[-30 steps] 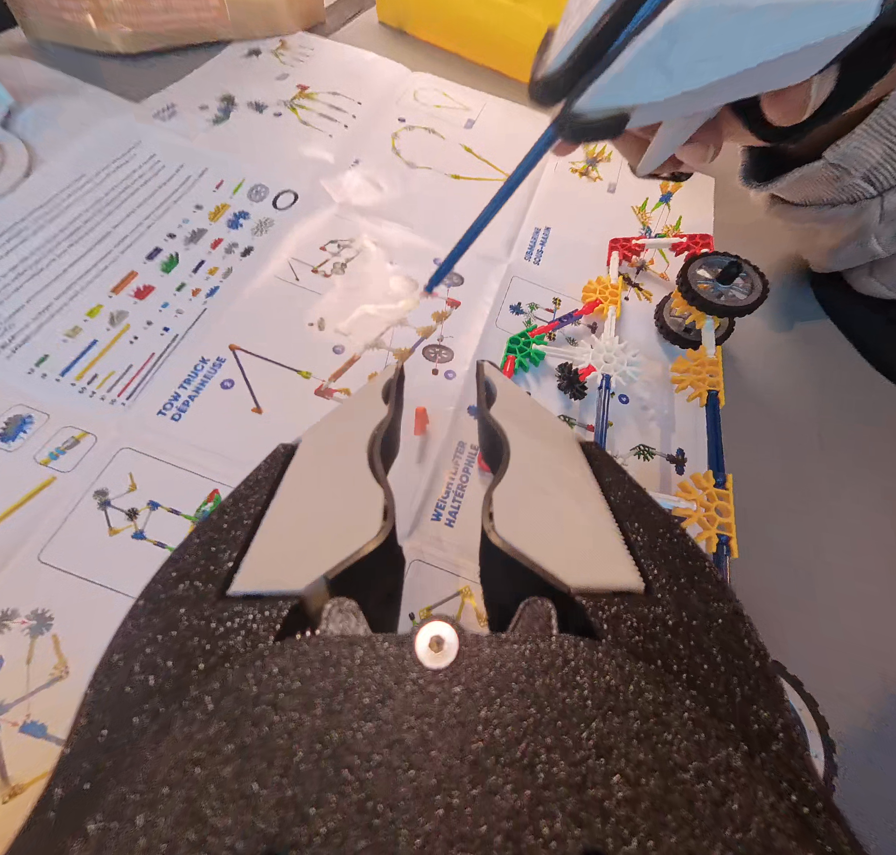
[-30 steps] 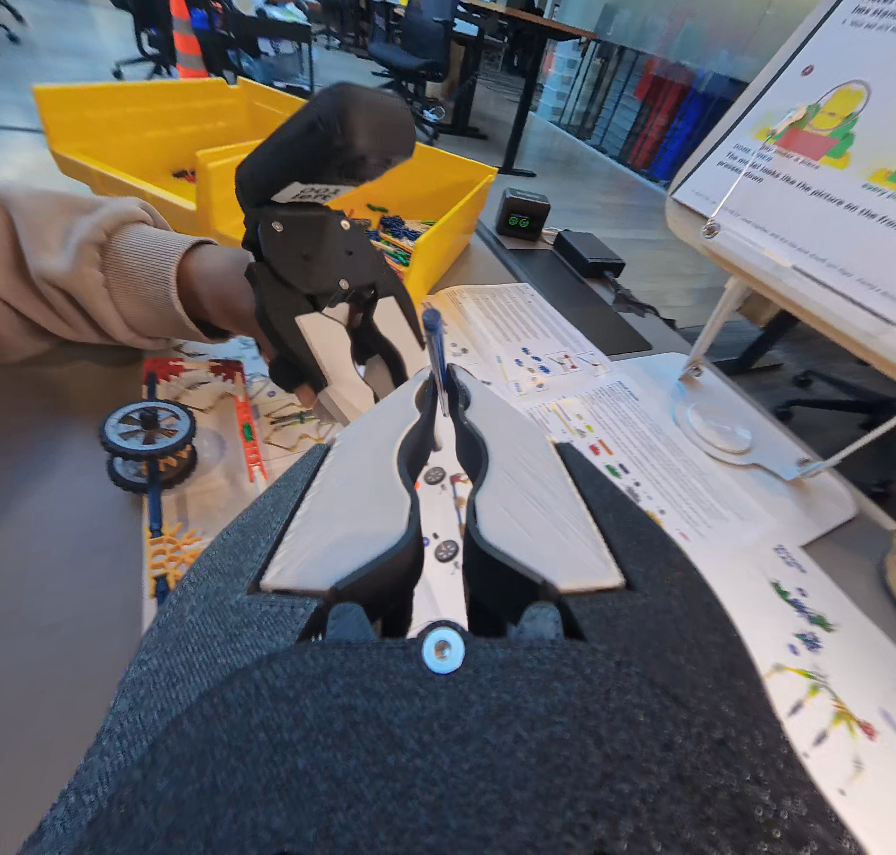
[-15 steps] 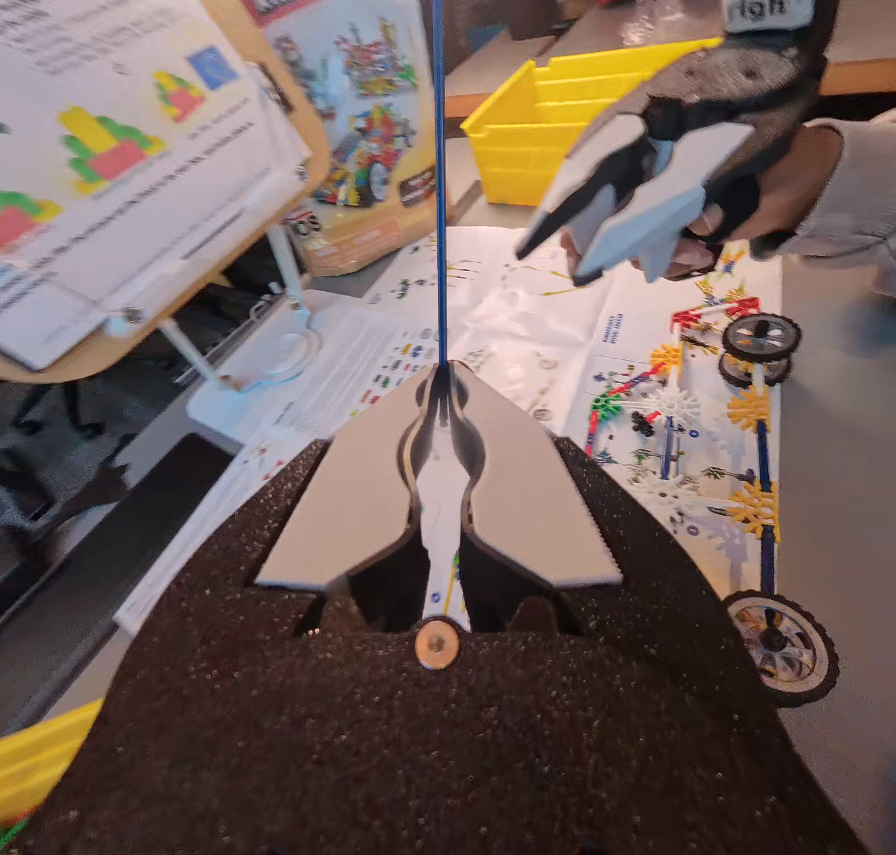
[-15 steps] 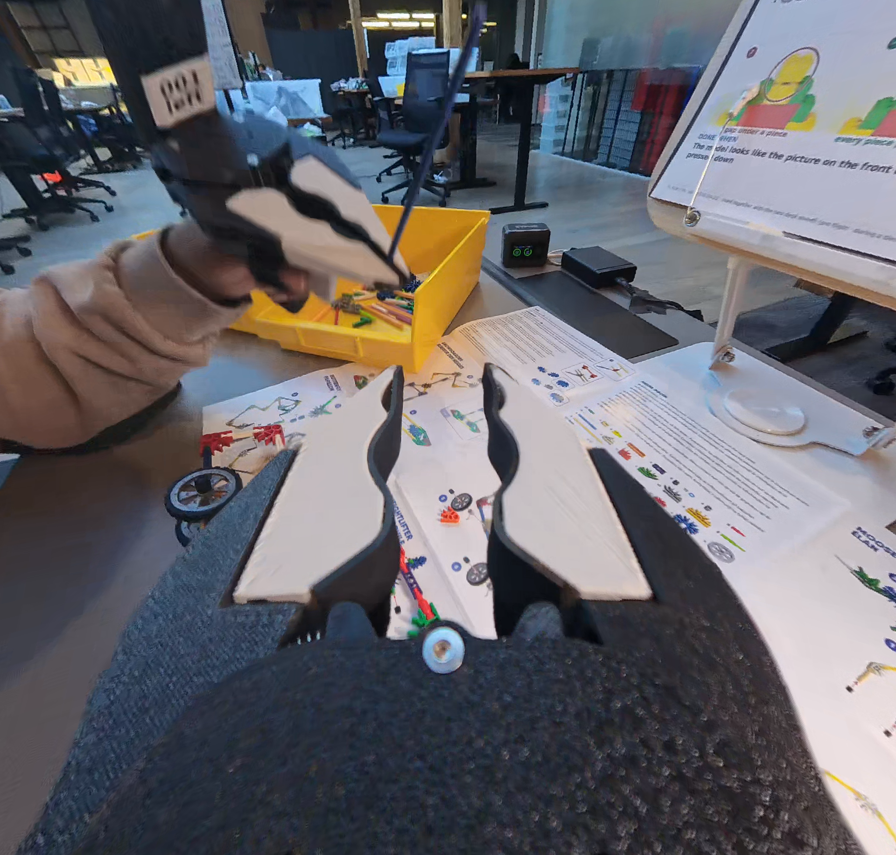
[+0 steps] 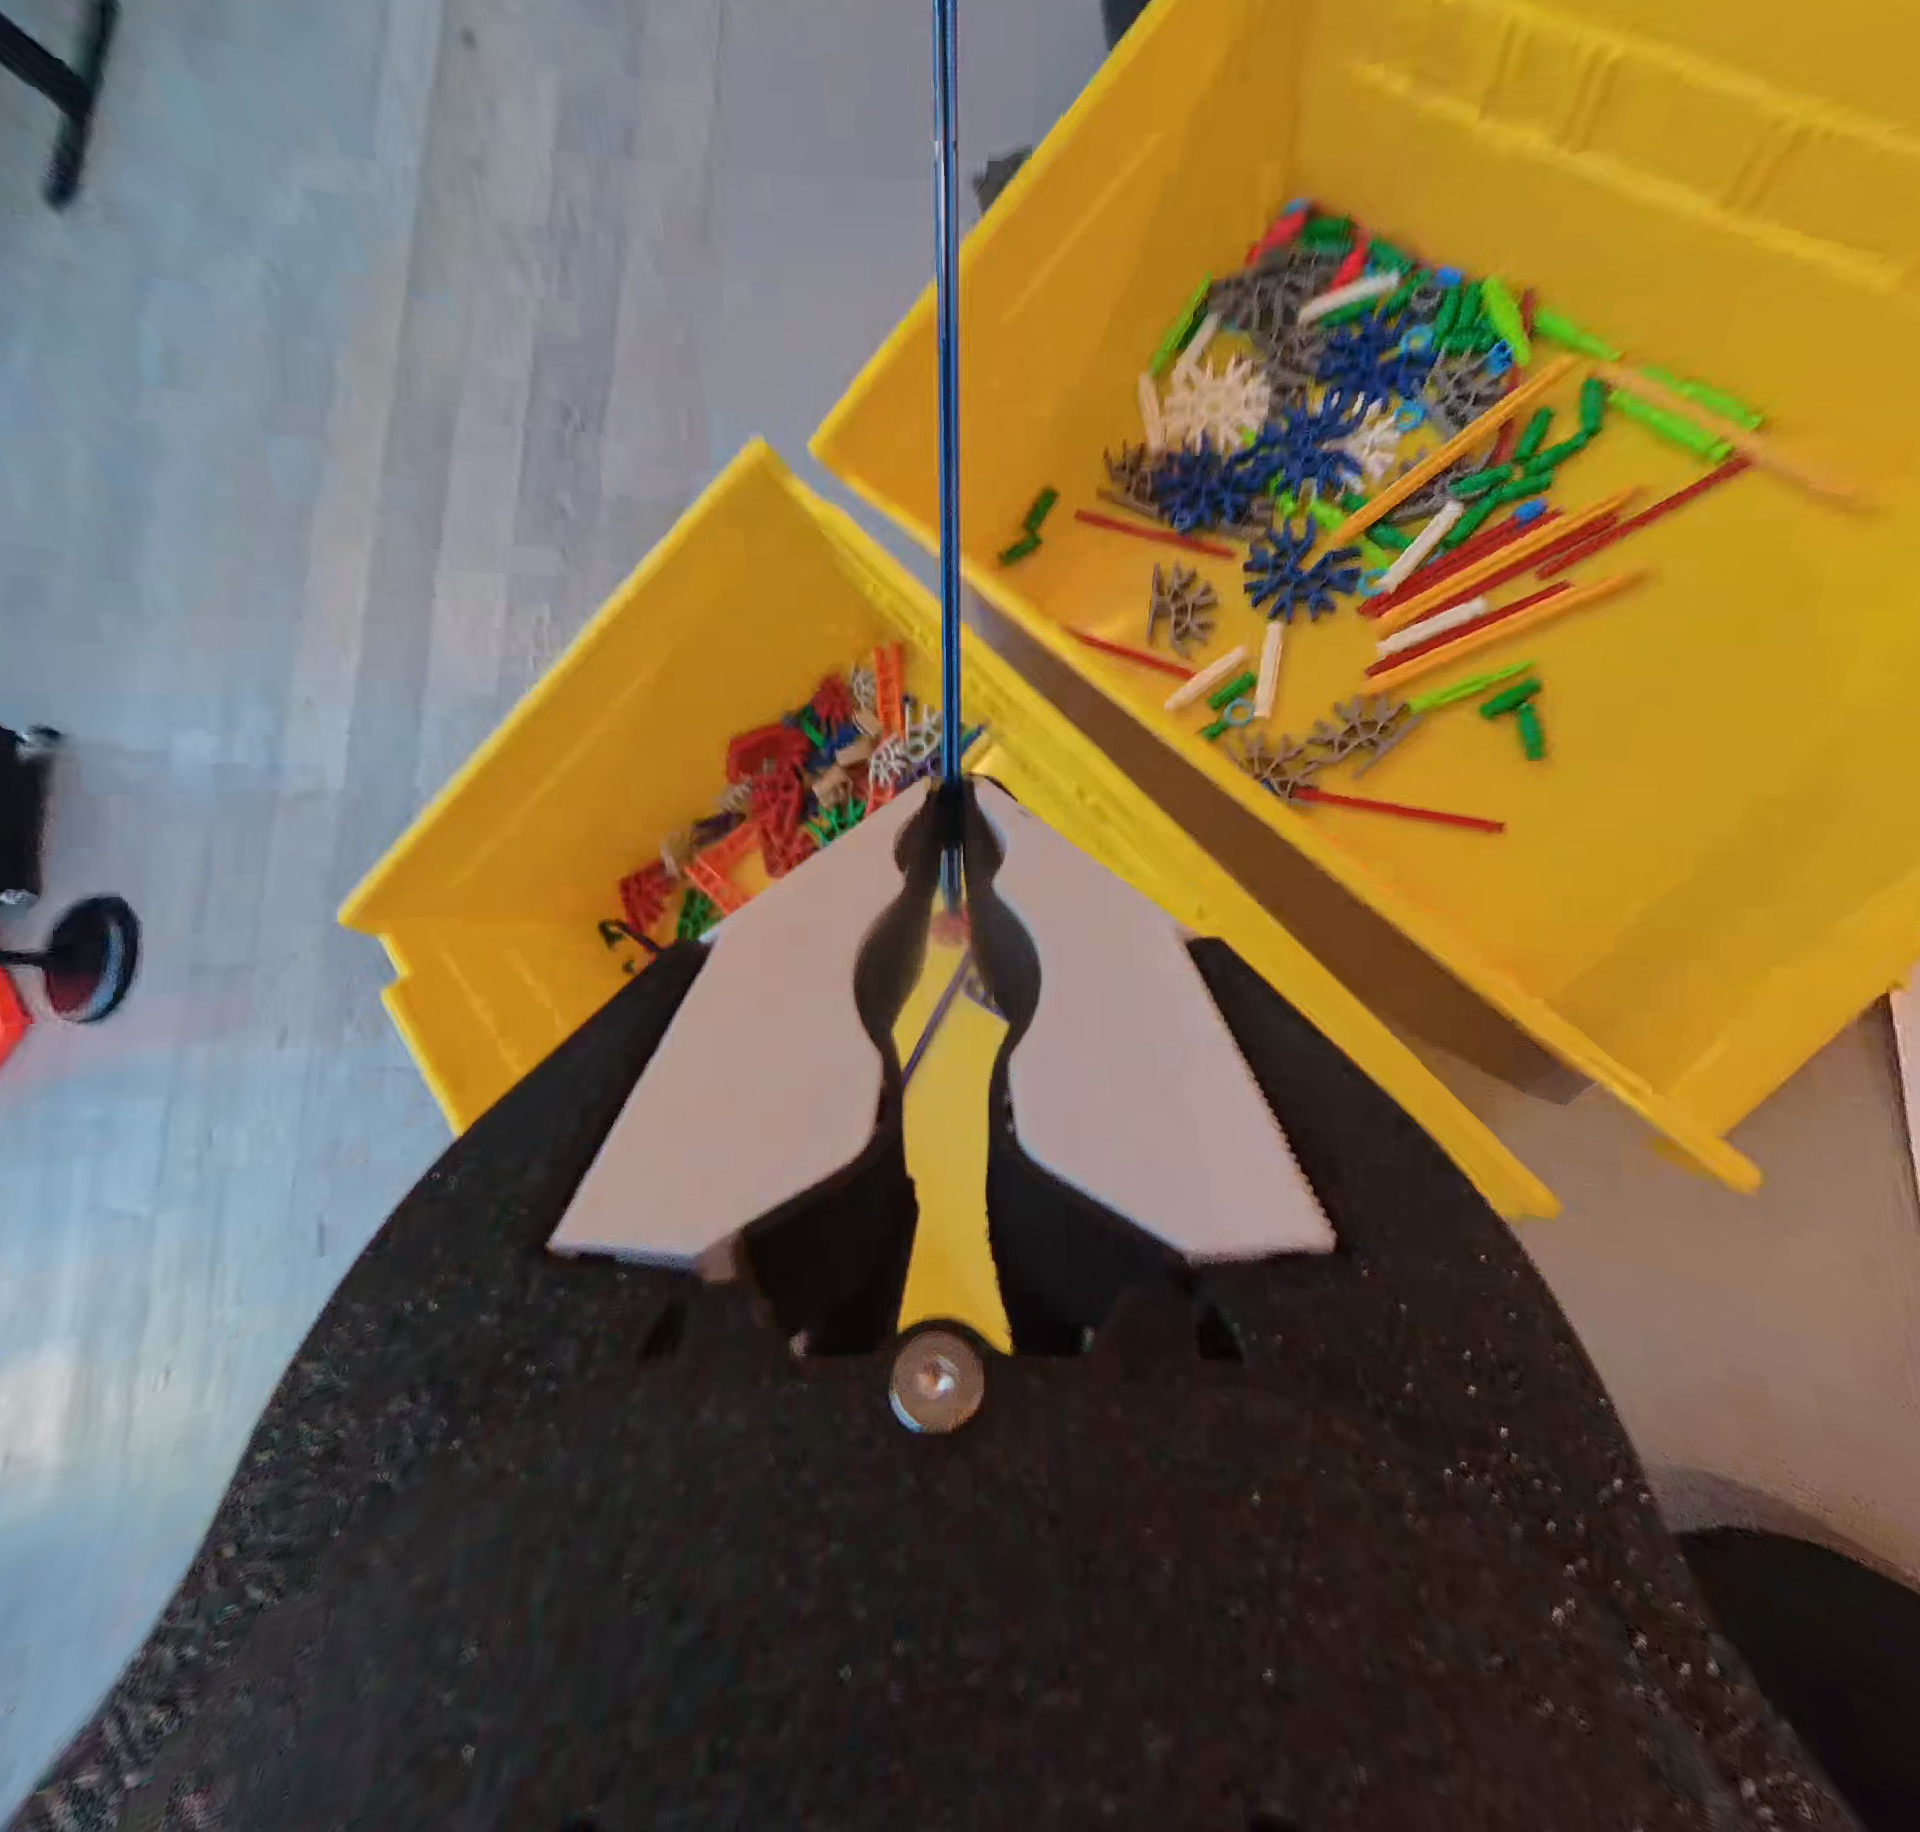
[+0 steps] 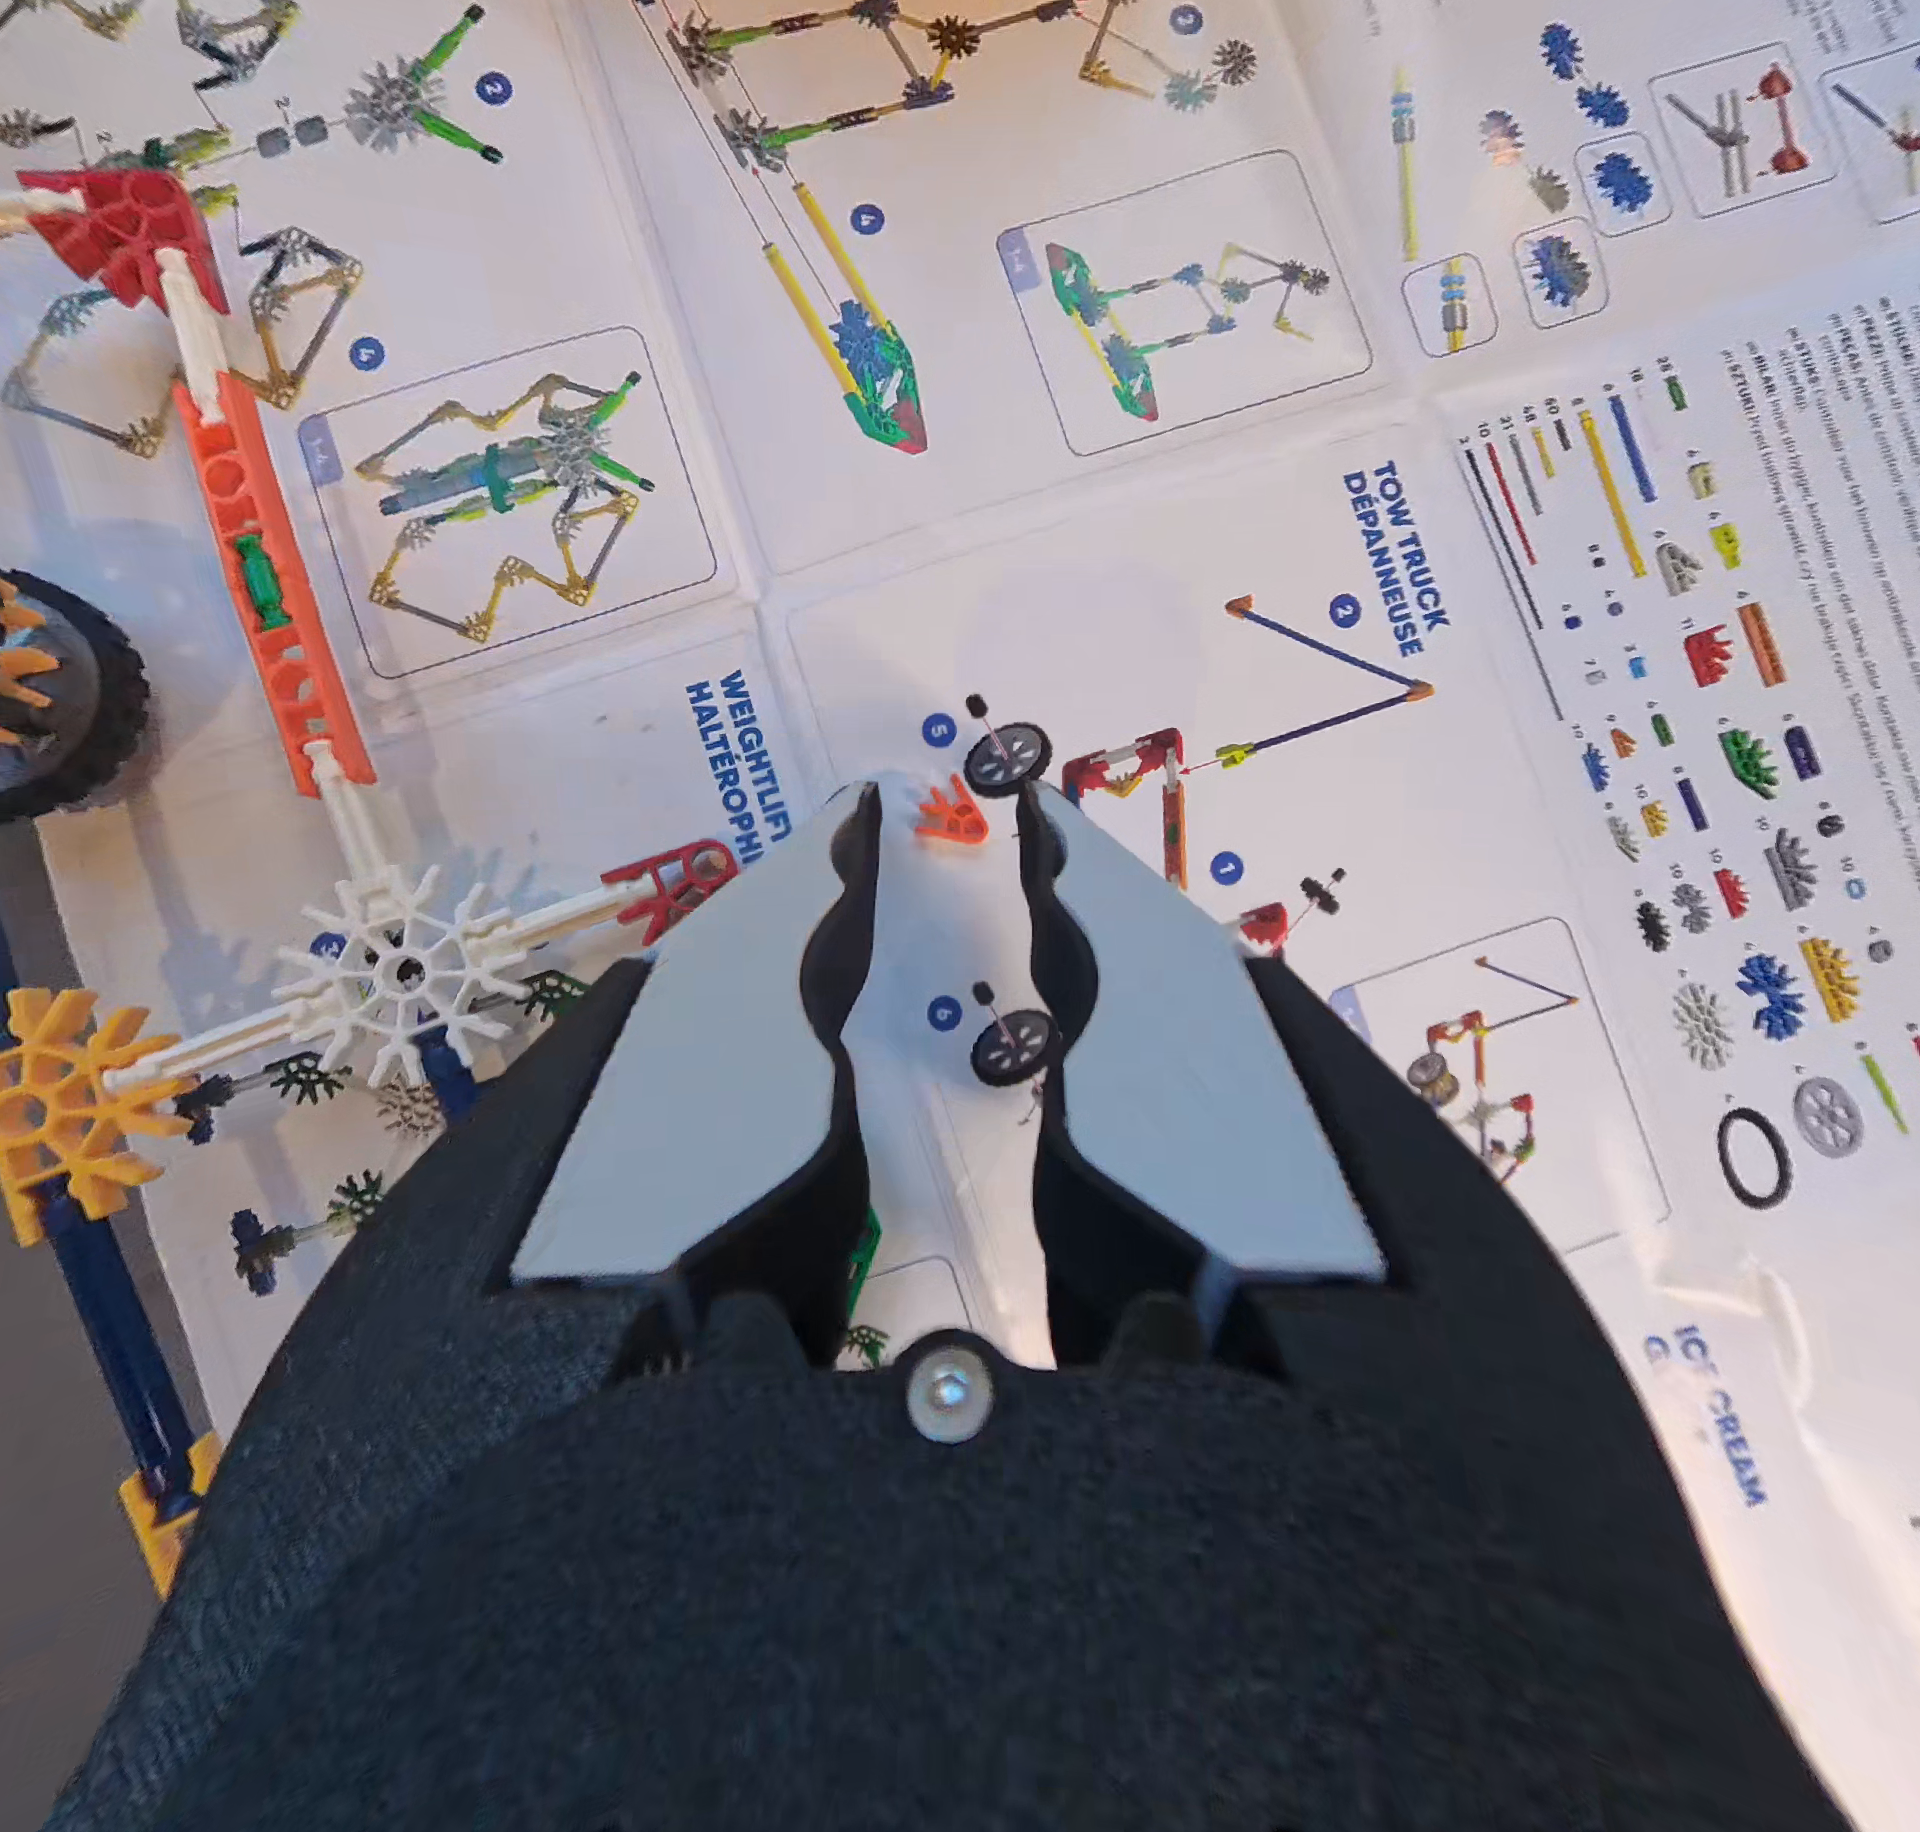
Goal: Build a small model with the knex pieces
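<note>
My left gripper [image 5: 951, 795] is shut on a long thin blue rod [image 5: 945, 328] that sticks straight out from its tips. It hangs above two yellow bins: a small bin [image 5: 540, 847] with red, orange and green connectors and a large bin [image 5: 1455, 68] with rods and snowflake connectors. My right gripper [image 6: 948, 795] is open and points down at a printed instruction sheet [image 6: 1039, 587]. A small orange connector [image 6: 951, 814] lies on the sheet between its fingertips. A partly built toy model [image 6: 395, 972] with white, yellow and orange parts lies to the left.
A black wheel [image 6: 62, 691] of the model sits at the left edge of the right wrist view. Grey floor [image 5: 312, 328] and a chair base [image 5: 83, 951] lie beyond the bins. A pale tabletop [image 5: 1714, 1315] lies beside the large bin. My right fingertips sit around 45 cm from my left ones.
The blue rod passed from my right gripper to my left one, which shut on it and swung over the yellow bins. My right gripper opened and turned down over the orange connector.
</note>
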Demonstrator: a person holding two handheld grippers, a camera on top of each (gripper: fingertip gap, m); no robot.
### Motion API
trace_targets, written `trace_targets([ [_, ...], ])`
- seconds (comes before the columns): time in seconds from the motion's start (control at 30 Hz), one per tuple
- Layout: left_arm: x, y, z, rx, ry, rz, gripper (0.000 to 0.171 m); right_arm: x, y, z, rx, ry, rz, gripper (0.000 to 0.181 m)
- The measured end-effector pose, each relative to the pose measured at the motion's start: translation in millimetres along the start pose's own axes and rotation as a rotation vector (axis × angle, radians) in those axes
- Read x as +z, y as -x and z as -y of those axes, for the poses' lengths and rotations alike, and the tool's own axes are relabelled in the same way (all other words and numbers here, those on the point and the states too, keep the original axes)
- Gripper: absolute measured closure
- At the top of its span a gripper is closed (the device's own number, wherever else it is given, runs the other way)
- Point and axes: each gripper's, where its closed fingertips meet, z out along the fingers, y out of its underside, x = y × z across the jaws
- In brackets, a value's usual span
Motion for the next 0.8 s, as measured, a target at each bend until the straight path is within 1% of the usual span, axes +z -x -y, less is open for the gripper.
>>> trace_targets([
  [0.1,31.6,9.1,-42.0,-0.100,0.143,-0.085,0.171,5.1,-3.1,-5.4,0.010,0.074,-0.003,0.165],
  [0.13,38.7,10.0,-52.1,-0.122,0.174,-0.109,0.171,5.7,-1.7,-5.3,0.019,0.073,0.009,0.169],
  [0.23,48.8,9.3,-75.6,-0.134,0.247,-0.160,0.171,5.4,0.2,-6.6,0.041,0.071,0.022,0.171],
  [0.3,52.4,8.0,-82.7,-0.142,0.273,-0.178,0.171,5.3,0.4,-6.6,0.047,0.064,0.021,0.171],
  [0.4,56.4,15.8,-78.0,-0.186,0.260,-0.140,0.169,5.0,0.5,-6.7,0.061,0.055,0.019,0.172],
  [0.47,57.1,25.6,-69.0,-0.213,0.234,-0.075,0.143,4.1,1.3,-7.8,0.064,0.050,0.013,0.172],
  [0.53,54.6,30.4,-54.5,-0.199,0.194,-0.018,0.136,2.8,2.2,-9.5,0.069,0.043,0.013,0.172],
  [0.6,47.3,31.6,-28.0,-0.174,0.102,0.034,0.137,1.5,2.5,-10.9,0.078,0.031,0.016,0.172],
  [0.67,32.1,24.7,8.4,-0.126,-0.038,0.065,0.138,0.5,2.5,-12.0,0.084,0.020,0.021,0.172],
  [0.7,21.6,16.6,30.4,-0.081,-0.129,0.071,0.138,-0.1,2.4,-12.5,0.085,0.015,0.024,0.173],
  [0.73,9.2,3.4,53.7,-0.027,-0.232,0.064,0.138,-0.9,1.9,-12.9,0.085,0.011,0.026,0.173],
  [0.8,-20.1,-33.8,98.9,0.067,-0.453,0.010,0.140,-5.3,-1.2,-11.2,0.087,-0.013,0.022,0.173],
])
